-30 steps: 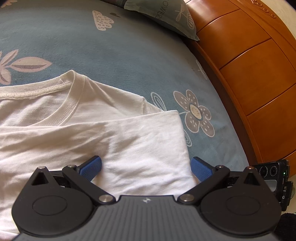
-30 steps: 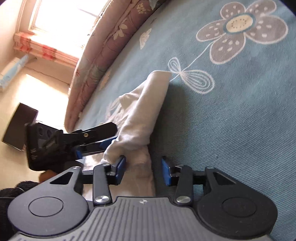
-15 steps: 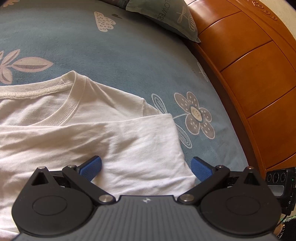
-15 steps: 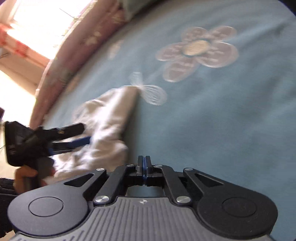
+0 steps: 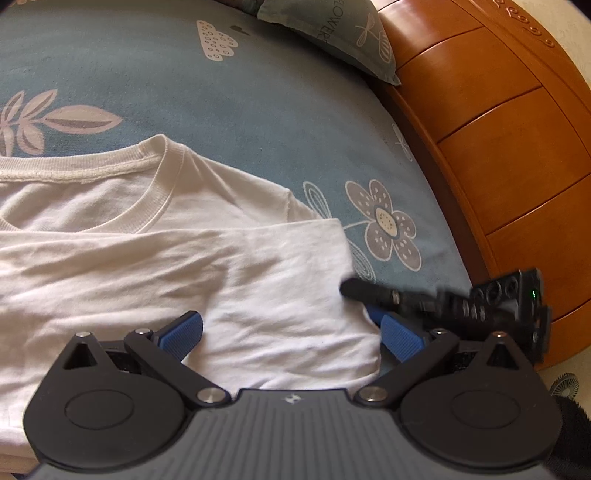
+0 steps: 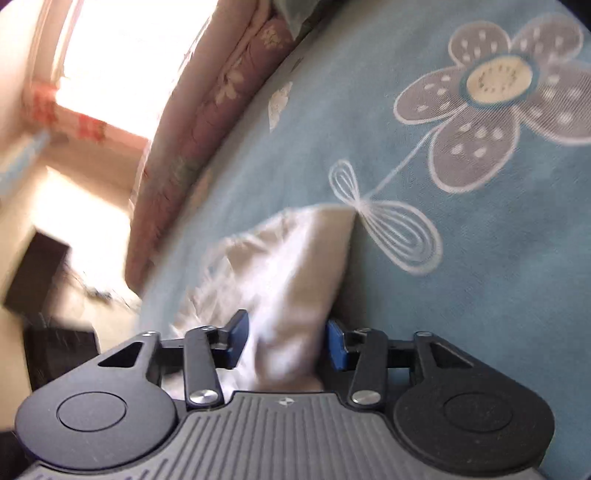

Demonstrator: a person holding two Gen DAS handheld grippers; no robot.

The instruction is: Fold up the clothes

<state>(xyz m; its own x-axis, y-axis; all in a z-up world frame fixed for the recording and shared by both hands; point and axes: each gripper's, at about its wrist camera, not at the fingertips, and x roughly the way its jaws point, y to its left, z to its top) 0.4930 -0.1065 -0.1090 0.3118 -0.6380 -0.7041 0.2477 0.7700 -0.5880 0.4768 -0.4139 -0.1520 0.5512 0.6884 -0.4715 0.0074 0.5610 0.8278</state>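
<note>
A white T-shirt [image 5: 221, 266] lies flat on the blue flowered bedsheet [image 5: 258, 103], its ribbed collar [image 5: 159, 199] at the upper left and a folded layer laid across below it. My left gripper [image 5: 291, 332] hovers open over that layer near its right edge, nothing between its blue pads [image 5: 184, 328]. The right gripper [image 5: 373, 295] reaches in from the right at the shirt's right edge. In the blurred right wrist view the right gripper [image 6: 287, 341] is open, with the shirt's bunched edge [image 6: 295, 266] lying between its fingers.
A curved wooden headboard [image 5: 517, 155] runs along the bed's right side, with a grey-green pillow [image 5: 332, 33] at the top. A pink flowered quilt [image 6: 207, 110] lines the bed's far edge, beyond it the sunlit floor and a dark box [image 6: 33, 273].
The right gripper, shut and off the shirt half a second ago, has opened and moved so that the shirt's edge lies between its fingers, coming into the left wrist view. The left gripper has barely moved.
</note>
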